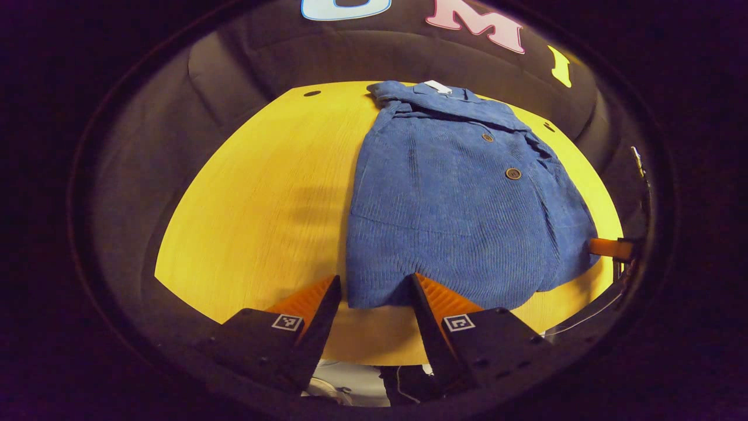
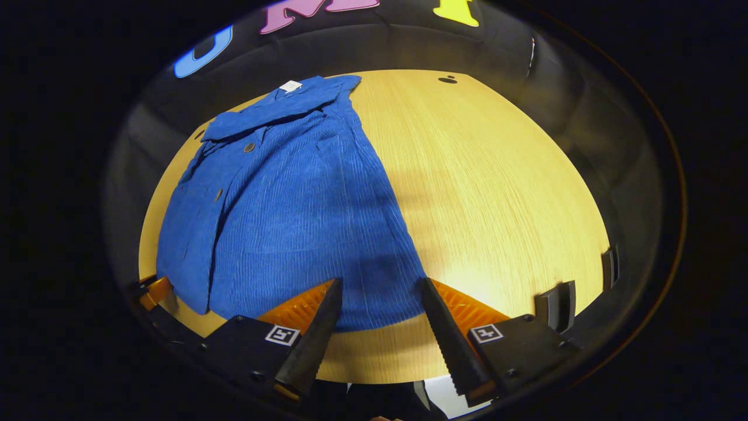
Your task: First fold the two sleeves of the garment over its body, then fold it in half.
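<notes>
A blue corduroy jacket (image 1: 456, 204) lies flat on the yellow wooden table (image 1: 263, 204), collar at the far end and hem toward me. No sleeve sticks out sideways; a long flap lies over the body along one side (image 2: 187, 234). My left gripper (image 1: 375, 280) is open at the hem's near left corner, one finger on bare table and the other at the hem. My right gripper (image 2: 380, 283) is open at the jacket (image 2: 292, 204) hem's right corner, cloth between its fingers. Each view shows the other gripper's tip (image 1: 610, 248) (image 2: 155, 292) at the opposite hem corner.
The table's near edge (image 2: 374, 356) runs just under both grippers, with the floor below it. Small dark holes mark the table's far side (image 1: 311, 93) (image 2: 447, 79). Black clips (image 2: 555, 304) sit at the table's right rim. Black cloth walls close in behind.
</notes>
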